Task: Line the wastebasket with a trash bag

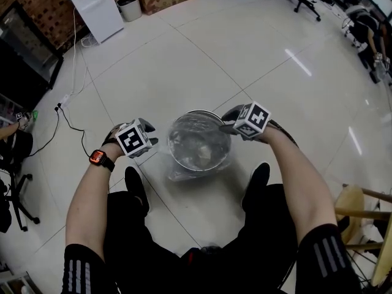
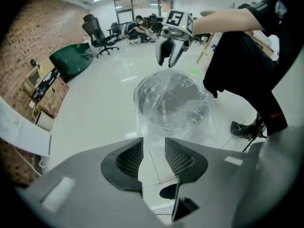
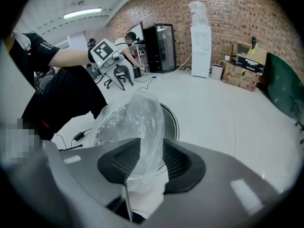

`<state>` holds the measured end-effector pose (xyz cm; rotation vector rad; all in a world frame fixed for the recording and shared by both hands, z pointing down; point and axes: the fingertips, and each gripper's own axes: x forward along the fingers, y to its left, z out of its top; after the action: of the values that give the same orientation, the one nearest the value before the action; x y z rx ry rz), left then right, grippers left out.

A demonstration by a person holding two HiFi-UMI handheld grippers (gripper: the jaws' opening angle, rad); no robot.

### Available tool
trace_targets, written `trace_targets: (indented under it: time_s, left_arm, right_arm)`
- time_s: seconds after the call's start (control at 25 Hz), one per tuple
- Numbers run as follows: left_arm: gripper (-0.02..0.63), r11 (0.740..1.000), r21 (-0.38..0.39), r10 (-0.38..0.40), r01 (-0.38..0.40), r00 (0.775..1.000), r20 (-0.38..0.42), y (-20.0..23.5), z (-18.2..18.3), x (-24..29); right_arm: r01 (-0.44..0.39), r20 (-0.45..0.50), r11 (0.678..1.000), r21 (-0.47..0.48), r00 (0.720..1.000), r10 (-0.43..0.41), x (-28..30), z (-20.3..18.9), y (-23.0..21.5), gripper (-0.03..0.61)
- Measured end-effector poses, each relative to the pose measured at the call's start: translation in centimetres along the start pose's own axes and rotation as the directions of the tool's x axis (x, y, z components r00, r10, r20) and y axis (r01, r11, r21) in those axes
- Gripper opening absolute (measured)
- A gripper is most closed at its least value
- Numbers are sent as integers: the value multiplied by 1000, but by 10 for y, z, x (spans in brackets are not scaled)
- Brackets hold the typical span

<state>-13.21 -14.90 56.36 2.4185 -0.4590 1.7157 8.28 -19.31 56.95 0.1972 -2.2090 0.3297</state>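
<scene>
Left gripper released: pads apart, bare floor showing between them, bag just beyond the tips. Right gripper unclenched too, a loose fold of bag standing between its pads, not pinched. Basket upright on the floor just ahead of both sets of fingers and between them, bag draped inside and over its rim.
</scene>
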Motion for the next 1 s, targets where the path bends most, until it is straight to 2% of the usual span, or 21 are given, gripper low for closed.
trace_targets:
  time_s: [0.16,0.2,0.32,0.48,0.64,0.8,0.96,1.0]
  left_arm:
    - [137,999,-25,-28,27,998,-56,7,-15,11]
    - [137,999,-30,-31,29,998,-56,9,-15,13]
    - [137,999,-45,-21,18,998,-56,18,-13,19]
    - [137,999,-47,14,-16,999,-40,32,-5,20]
    - [137,998,-51,23,-23,1000,-5,38,5,19]
    - [137,999,-47,14,-14,1000,-5,42,5,30]
    - [133,998,-57,6,-8,1000,-30,49,3,52]
    - [106,998,-60,-2,0,999,-34,49,3,56]
  right_arm:
    - [-2,-72,1000,-31,997,0,22,-6,-2,152]
    - [-3,-91,999,-44,996,-1,25,-10,-2,131]
    - [13,-120,998,-58,993,-20,28,-14,-9,8]
    - [132,-66,991,-24,989,-133,16,3,-39,6]
    - [239,-19,971,3,971,-239,1,19,-68,6]
    - [285,-117,958,-24,951,-286,9,-8,-86,6]
    - [268,-206,963,2,943,-262,22,-38,-94,8]
    - [264,-214,964,7,942,-257,24,-40,-96,6]
